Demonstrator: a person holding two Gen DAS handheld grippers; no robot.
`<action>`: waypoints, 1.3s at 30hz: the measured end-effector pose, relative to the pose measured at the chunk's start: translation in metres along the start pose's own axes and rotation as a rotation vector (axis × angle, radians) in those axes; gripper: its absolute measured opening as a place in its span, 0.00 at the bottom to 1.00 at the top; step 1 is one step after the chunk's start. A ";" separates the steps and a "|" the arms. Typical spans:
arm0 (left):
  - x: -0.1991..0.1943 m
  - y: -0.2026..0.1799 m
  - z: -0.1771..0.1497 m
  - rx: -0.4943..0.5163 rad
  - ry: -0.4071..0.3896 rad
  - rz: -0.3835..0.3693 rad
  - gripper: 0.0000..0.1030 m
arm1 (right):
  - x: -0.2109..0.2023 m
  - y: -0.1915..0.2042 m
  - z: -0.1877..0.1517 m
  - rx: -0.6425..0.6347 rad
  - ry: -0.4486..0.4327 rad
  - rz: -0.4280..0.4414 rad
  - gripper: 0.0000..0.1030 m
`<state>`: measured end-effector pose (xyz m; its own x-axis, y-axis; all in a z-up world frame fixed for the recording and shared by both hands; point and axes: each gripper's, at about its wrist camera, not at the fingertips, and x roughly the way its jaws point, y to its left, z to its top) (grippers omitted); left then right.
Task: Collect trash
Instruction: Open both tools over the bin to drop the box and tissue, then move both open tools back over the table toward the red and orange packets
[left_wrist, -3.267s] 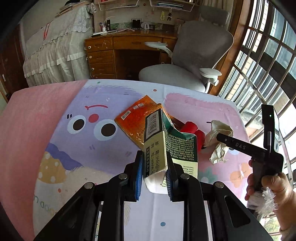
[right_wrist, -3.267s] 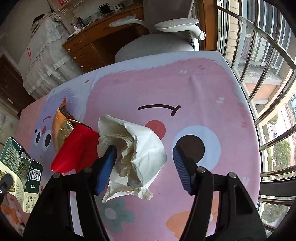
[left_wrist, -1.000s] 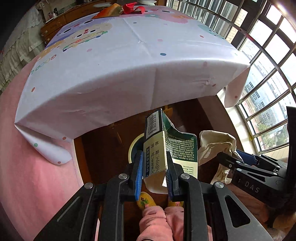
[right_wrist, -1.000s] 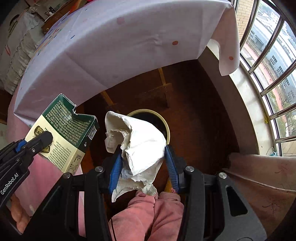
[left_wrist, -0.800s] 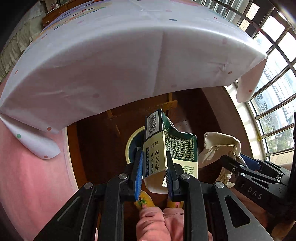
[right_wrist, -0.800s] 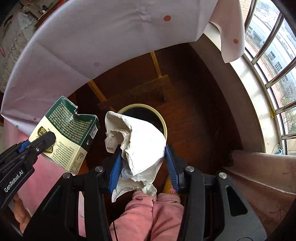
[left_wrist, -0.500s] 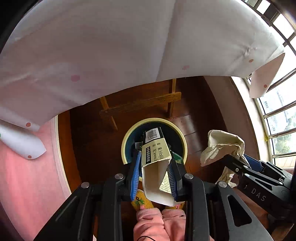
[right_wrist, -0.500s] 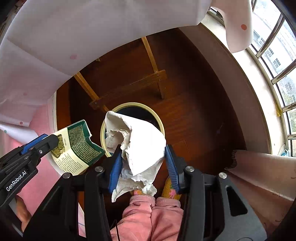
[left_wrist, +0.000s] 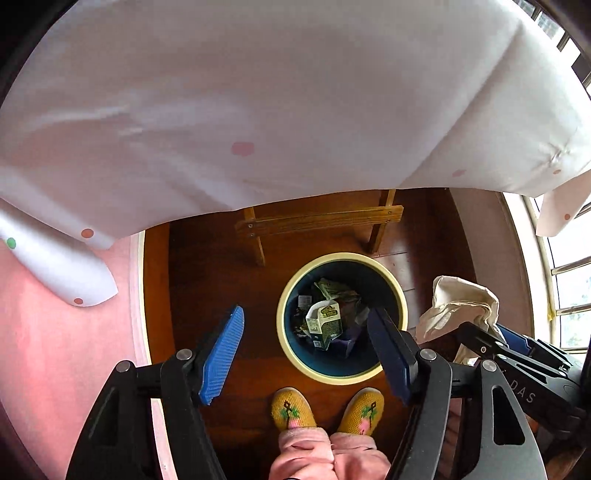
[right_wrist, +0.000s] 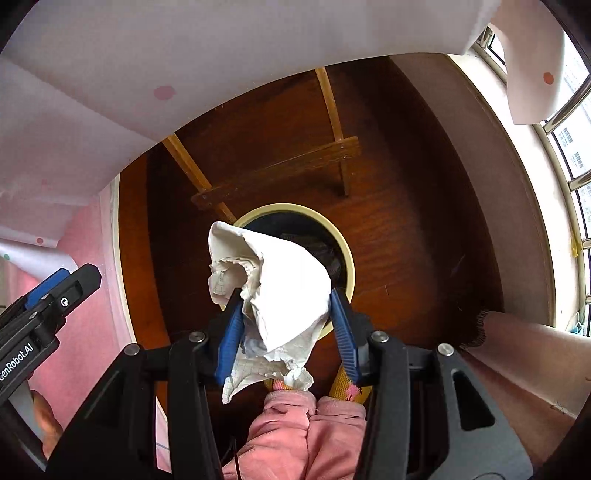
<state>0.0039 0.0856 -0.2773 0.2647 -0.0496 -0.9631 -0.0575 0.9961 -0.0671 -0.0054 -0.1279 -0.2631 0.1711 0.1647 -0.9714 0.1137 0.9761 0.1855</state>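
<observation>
A round bin (left_wrist: 288, 343) with a cream rim stands on the dark wood floor under the table. The green and cream carton (left_wrist: 324, 322) lies inside it among other rubbish. My left gripper (left_wrist: 308, 354) hangs open above the bin with nothing between its blue pads. My right gripper (right_wrist: 286, 328) is shut on a crumpled white paper wad (right_wrist: 284, 284), held over the near edge of the bin (right_wrist: 349, 266). In the left wrist view the wad (left_wrist: 461, 306) and the right gripper show at the right.
The white dotted tablecloth (left_wrist: 258, 110) hangs over the table edge above the bin. A wooden table brace (left_wrist: 321, 221) crosses behind the bin. The person's yellow slippers (left_wrist: 291, 408) and pink trouser legs (right_wrist: 306, 432) stand just in front of it. Windows (right_wrist: 576, 147) run along the right.
My left gripper has opened and the carton has dropped into the bin. Both grippers came down from the tabletop to above the bin; the right one still holds the paper wad.
</observation>
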 end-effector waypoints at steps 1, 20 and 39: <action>-0.003 0.009 0.000 -0.005 0.000 0.003 0.69 | 0.003 0.003 0.002 -0.001 0.006 0.006 0.42; -0.060 0.044 0.022 -0.077 -0.081 0.037 0.69 | -0.028 0.046 0.029 -0.048 -0.064 -0.010 0.66; -0.210 0.035 0.019 -0.107 -0.159 0.072 0.69 | -0.185 0.072 0.024 -0.152 -0.171 0.070 0.66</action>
<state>-0.0352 0.1326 -0.0719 0.4045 0.0426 -0.9135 -0.1820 0.9827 -0.0347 -0.0057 -0.0915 -0.0661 0.3381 0.2188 -0.9153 -0.0508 0.9754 0.2144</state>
